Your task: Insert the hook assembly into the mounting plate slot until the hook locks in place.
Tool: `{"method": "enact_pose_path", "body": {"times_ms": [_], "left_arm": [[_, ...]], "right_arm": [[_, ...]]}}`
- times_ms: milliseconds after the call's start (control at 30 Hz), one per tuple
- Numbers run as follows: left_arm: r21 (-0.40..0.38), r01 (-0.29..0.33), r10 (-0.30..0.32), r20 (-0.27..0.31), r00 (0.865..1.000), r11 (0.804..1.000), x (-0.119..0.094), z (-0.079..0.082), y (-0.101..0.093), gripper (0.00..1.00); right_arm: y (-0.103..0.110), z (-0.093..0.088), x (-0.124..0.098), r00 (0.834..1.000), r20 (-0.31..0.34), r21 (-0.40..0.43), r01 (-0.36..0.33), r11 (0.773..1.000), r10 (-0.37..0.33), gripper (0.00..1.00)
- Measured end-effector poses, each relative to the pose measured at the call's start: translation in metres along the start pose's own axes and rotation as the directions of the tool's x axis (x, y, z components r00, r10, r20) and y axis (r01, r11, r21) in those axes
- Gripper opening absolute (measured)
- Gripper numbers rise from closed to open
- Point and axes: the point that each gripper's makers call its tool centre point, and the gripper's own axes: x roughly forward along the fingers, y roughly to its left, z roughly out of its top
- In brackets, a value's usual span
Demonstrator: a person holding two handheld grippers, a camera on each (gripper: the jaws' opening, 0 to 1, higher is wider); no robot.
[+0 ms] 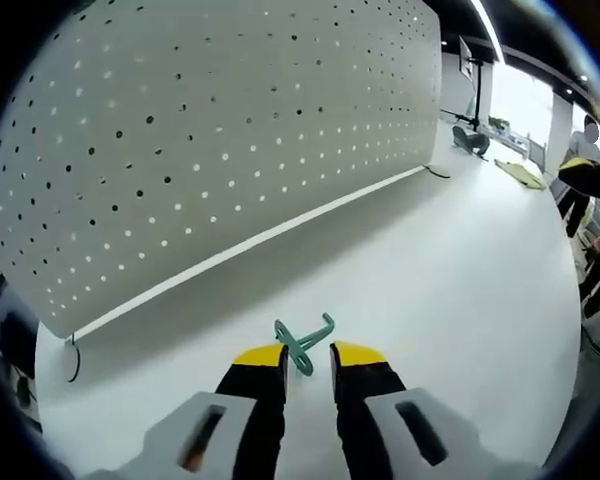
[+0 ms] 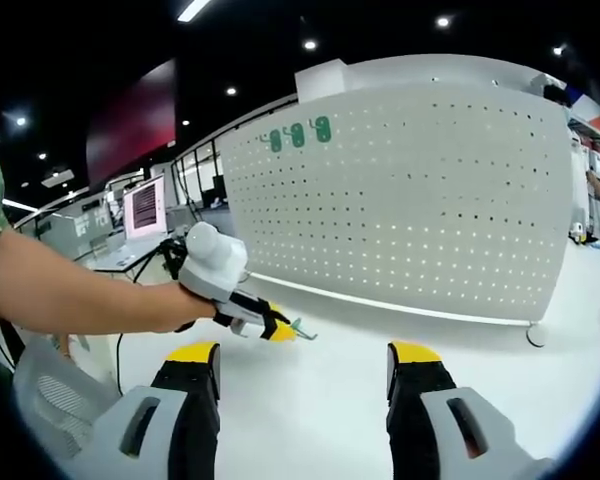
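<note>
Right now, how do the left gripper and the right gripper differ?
The left gripper has its jaws close together around a green hook; the right gripper has its jaws spread wide with nothing between them. The left gripper reaches toward the pegboard; the right gripper hangs back. Both have yellow tips.

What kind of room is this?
Probably an office or lab workspace: a big white pegboard stands on a white table, with a computer screen and ceiling lights behind.

Bright, even overhead light; ceiling lights [image 2: 190, 11] glare; soft shadows; strong fisheye bending at edges.
</note>
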Motion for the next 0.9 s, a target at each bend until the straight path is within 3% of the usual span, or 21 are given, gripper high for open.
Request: {"method": "enact_pose_path", "body": {"times_ms": [900], "left_arm": [[0.002,-0.047,0.047,-0.01,0.999,0.999,-0.003,-0.004,0.016,0.04]], "right_arm": [[0.0,0.0,0.004,1.0,0.0,0.009,-0.005,1.0,0.005,0.67]]}}
